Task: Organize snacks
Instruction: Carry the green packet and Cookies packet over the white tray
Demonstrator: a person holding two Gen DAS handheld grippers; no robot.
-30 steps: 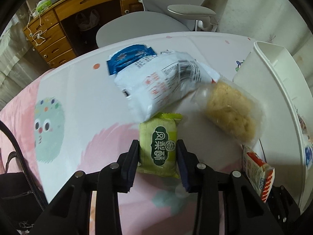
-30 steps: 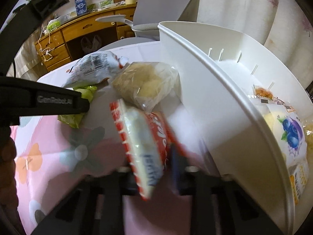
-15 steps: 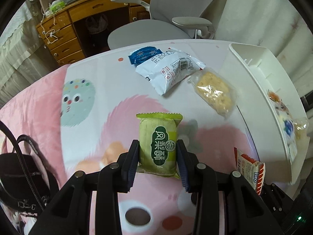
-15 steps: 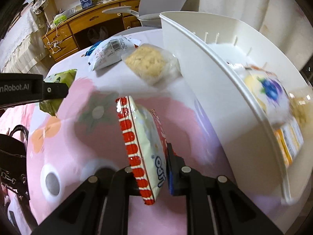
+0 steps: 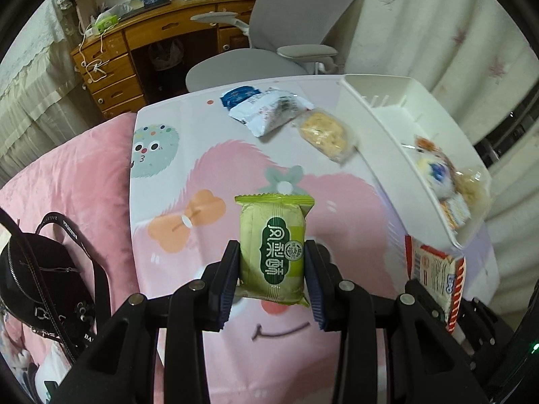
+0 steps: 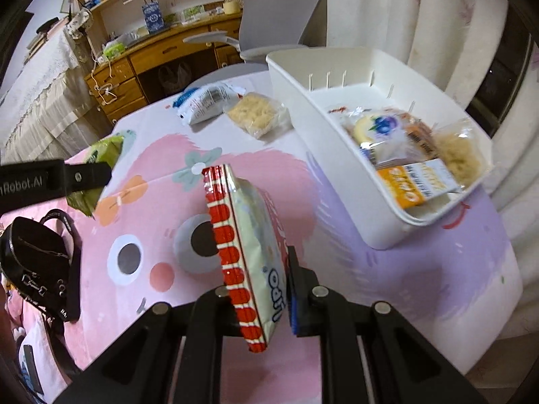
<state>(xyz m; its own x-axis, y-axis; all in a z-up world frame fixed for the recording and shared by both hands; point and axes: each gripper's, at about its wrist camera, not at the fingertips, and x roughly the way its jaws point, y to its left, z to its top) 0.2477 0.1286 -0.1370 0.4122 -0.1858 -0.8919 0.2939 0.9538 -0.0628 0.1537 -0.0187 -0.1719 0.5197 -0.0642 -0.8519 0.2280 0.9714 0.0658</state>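
My left gripper [image 5: 273, 269] is shut on a green snack packet [image 5: 273, 247], held upright above the pink cartoon tablecloth [image 5: 175, 175]. My right gripper [image 6: 259, 289] is shut on a red-edged white snack packet [image 6: 251, 249], gripped on edge; it also shows at the right of the left wrist view as the red-edged packet [image 5: 436, 279]. The white bin [image 6: 323, 128] stands to the right and holds several snacks. A white-and-blue packet [image 5: 266, 109] and a clear-wrapped pastry [image 5: 325, 131] lie on the table's far side. The left gripper arm with the green packet [image 6: 97, 155] appears at the left of the right wrist view.
A grey office chair [image 5: 286, 50] and a wooden desk [image 5: 134, 50] stand beyond the table. A black handbag [image 5: 40, 269] lies on the pink bedding at the left. White curtains [image 5: 438, 27] hang behind the bin.
Both grippers have risen and pulled back from the pile with their packets; the loose snacks and the bin now look smaller and farther away. More of the tablecloth shows.
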